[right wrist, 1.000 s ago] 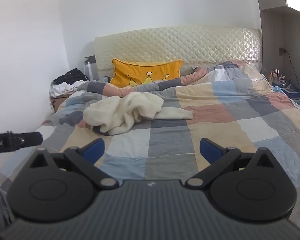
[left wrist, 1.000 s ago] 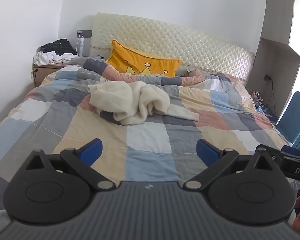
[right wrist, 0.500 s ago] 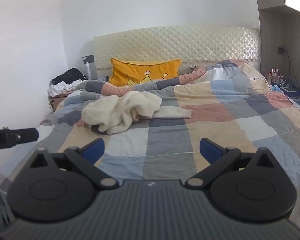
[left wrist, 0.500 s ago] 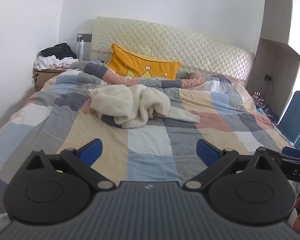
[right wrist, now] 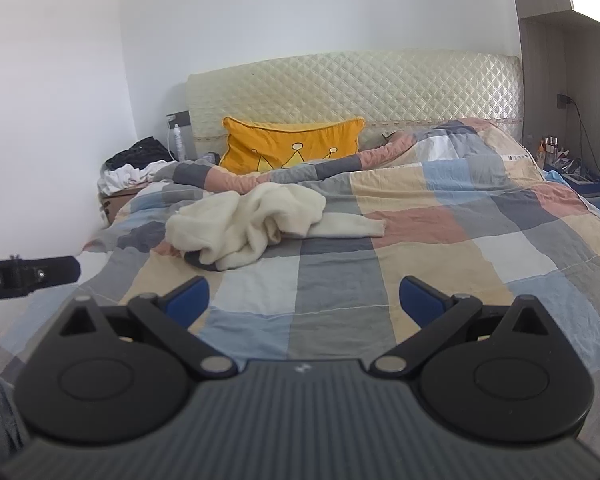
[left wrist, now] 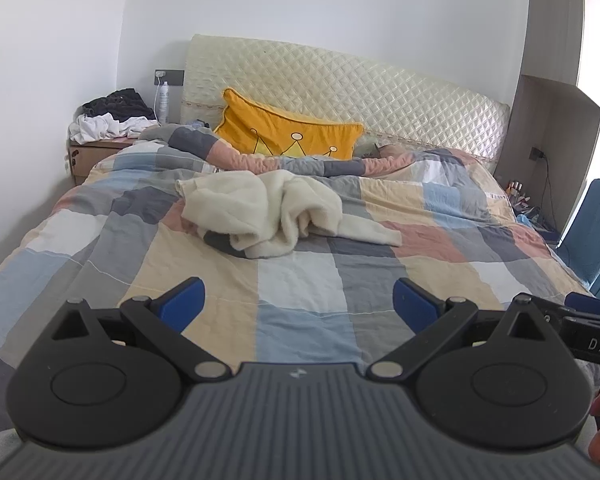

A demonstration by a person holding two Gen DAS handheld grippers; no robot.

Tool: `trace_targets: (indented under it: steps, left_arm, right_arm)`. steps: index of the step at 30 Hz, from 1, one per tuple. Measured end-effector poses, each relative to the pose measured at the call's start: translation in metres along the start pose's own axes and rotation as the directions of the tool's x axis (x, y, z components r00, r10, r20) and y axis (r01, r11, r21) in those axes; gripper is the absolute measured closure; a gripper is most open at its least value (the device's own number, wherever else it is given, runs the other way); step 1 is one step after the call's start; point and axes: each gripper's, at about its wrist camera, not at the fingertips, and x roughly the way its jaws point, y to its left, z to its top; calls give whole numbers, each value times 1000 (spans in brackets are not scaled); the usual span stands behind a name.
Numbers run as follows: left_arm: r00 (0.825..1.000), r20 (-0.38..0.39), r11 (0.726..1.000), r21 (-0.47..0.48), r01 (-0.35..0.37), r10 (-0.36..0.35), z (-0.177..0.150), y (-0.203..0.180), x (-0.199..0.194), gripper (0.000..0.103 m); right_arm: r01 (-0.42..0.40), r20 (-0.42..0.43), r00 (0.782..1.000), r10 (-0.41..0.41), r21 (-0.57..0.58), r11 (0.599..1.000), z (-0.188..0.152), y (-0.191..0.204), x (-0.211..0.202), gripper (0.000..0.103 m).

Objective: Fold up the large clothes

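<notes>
The left gripper and right gripper hang spread and empty; the crumpled cream garment lies well ahead of both fingertips; pinching the checked quilt beneath seems likely.

Yellow pillow, perhaps bottle beyond.

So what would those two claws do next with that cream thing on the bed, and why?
Probably move both forward to the cream sweater. It lies crumpled on the checked quilt, one sleeve trailing right, and the left gripper and right gripper are open, empty and short of it.
</notes>
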Motion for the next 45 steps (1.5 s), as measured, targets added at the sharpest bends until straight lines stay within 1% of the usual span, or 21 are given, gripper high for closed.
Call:
trace_targets:
  steps: [4, 7, 12, 31, 45]
  left_arm:
    - [1000, 2, 1000, 6, -5, 5, 0, -1, -1, 1]
    - [1000, -1, 1000, 2, 11, -11, 0, -1, -1, 1]
    - [1000, 1, 1000, -2, 18, -18, 0, 1, 0, 1]
    - [1000, 14, 1000, -3, 13, -13, -1, 4, -2, 1]
    - [1000, 12, 1000, -10, 25, -25, -2, 7, -3, 1]
  right_arm:
    - [4, 3, 1000, -4, 0, 1000, -1, -2, -1, 0]
    - [8, 6, 1000, -8, 6, 1000, -1, -3, -1, 0]
    - [13, 5, 1000, -13, 7, 1000, -2, -3, 0, 0]
    - [17, 3, 1000, -17, -9, 1000, -4, -2, 0, 0]
    - [19, 4, 1000, -19, -11, 1000, -2, -1, 0, 0]
